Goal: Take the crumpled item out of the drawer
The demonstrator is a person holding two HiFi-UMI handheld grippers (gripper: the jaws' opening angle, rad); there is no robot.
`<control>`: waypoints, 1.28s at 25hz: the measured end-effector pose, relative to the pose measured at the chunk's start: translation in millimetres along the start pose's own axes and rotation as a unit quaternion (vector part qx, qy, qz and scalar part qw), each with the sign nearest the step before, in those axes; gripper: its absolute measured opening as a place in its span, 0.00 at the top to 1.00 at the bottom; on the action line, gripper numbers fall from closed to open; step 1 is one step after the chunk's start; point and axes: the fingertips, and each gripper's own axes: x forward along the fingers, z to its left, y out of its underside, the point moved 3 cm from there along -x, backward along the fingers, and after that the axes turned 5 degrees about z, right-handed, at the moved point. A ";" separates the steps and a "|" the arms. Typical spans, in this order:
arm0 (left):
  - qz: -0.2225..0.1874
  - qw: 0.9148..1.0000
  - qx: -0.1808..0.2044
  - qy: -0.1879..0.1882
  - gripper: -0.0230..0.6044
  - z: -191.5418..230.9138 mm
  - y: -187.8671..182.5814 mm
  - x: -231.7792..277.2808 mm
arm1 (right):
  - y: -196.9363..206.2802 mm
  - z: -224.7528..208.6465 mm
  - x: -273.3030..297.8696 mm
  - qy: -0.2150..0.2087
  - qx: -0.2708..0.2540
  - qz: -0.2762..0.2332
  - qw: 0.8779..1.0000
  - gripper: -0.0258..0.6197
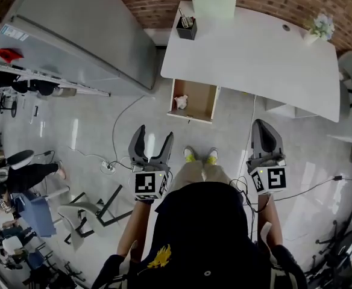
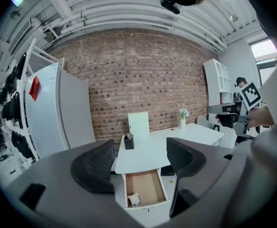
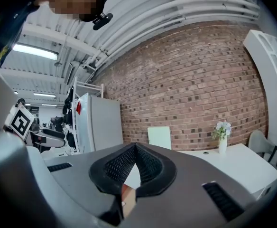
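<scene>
Person's dark-capped head [image 1: 203, 221] is filling the bottom of the head view, hiding much of both forearms. Crumpled item [image 1: 181, 102] – a pale wad – is lying in the near left corner of the open drawer [image 1: 204, 101], which is sticking out from under the white desk [image 1: 254, 59]. Left gripper [image 1: 153, 138] is hovering well short of the drawer, jaws standing wide apart with nothing between them. Right gripper [image 1: 265, 138] is pointing the same way, jaws pressed together and empty — in its own view they are blocking all but a brown sliver of the drawer. Marker cubes [image 1: 150, 184] are showing black-and-white square patterns.
</scene>
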 end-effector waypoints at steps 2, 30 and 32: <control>0.010 1.000 0.003 0.004 0.40 6.6 4.9 13.1 | 3.1 2.0 17.6 -0.007 0.001 0.006 1.000 0.92; 0.298 0.934 0.029 0.194 0.40 80.0 262.1 226.0 | 142.7 52.0 245.1 0.029 0.019 0.194 0.980 0.92; 0.314 0.925 0.054 0.207 0.40 75.3 291.3 241.7 | 177.1 58.1 247.6 0.021 0.040 0.222 0.974 0.92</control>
